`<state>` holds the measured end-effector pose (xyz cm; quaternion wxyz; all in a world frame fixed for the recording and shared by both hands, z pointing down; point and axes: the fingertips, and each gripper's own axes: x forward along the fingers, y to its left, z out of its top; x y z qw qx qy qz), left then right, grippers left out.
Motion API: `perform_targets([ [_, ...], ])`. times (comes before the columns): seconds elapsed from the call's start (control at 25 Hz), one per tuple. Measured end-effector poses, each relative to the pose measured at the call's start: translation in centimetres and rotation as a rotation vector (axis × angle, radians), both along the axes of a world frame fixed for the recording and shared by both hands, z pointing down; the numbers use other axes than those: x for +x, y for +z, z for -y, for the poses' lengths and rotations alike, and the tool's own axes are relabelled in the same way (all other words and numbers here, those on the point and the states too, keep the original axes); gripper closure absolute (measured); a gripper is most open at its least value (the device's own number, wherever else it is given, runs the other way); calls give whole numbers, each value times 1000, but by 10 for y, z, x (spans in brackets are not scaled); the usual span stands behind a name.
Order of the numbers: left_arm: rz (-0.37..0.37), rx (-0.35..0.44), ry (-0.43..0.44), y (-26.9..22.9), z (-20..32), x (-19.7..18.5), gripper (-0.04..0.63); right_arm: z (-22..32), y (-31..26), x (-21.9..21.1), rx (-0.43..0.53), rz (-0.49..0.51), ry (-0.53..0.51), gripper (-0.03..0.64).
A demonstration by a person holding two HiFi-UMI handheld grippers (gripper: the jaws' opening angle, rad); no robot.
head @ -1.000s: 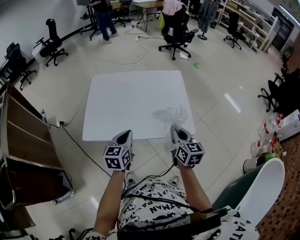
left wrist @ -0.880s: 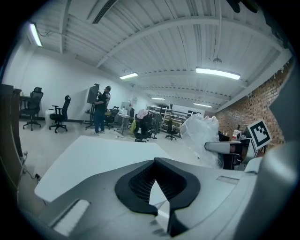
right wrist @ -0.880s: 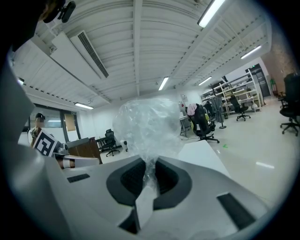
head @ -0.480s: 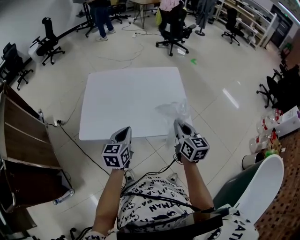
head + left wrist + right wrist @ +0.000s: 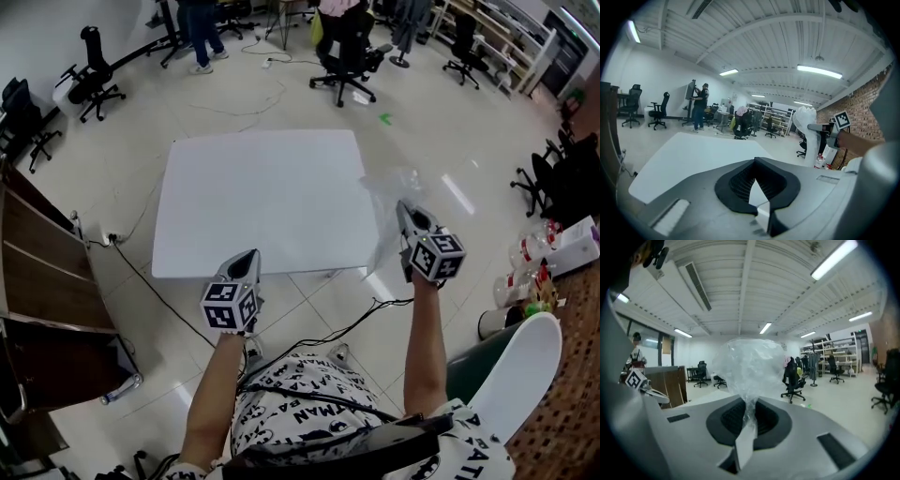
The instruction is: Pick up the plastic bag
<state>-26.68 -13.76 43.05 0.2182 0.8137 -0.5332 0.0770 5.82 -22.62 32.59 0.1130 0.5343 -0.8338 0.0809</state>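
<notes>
1. Head view: my right gripper [image 5: 404, 212] holds the plastic bag [image 5: 388, 186] up beside the right edge of the table [image 5: 253, 197]. I'd lift smoothly so its hanging tail clears.
2. Left gripper view: the left gripper [image 5: 757, 188] is pressed together and empty. I'd leave it parked.
3. Right gripper view: the jaws pinch the bag's gathered neck, a thin hold, so no jerks.

**Open workroom with a central table**

A white square table [image 5: 253, 197] stands on a pale, glossy tiled floor [image 5: 450, 141]. Black office chairs [image 5: 349, 56] stand scattered around it. Open shelving [image 5: 497, 37] lines the upper right, a brown wooden cabinet [image 5: 42, 281] the left. Tube lights [image 5: 833, 258] run along a white ribbed ceiling [image 5: 778, 33]. A brick wall [image 5: 865, 105] faces a plain white wall [image 5: 661, 75].
</notes>
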Motion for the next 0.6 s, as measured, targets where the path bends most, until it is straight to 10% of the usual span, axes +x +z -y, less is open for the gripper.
perform_targets([
  [0.2, -2, -22, -43, 9, -4, -16, 592, 67, 5, -29, 41, -188, -173, 604],
  [0.6, 28, -70, -163, 26, -21, -68, 592, 103, 163, -221, -128, -553, -569, 604],
])
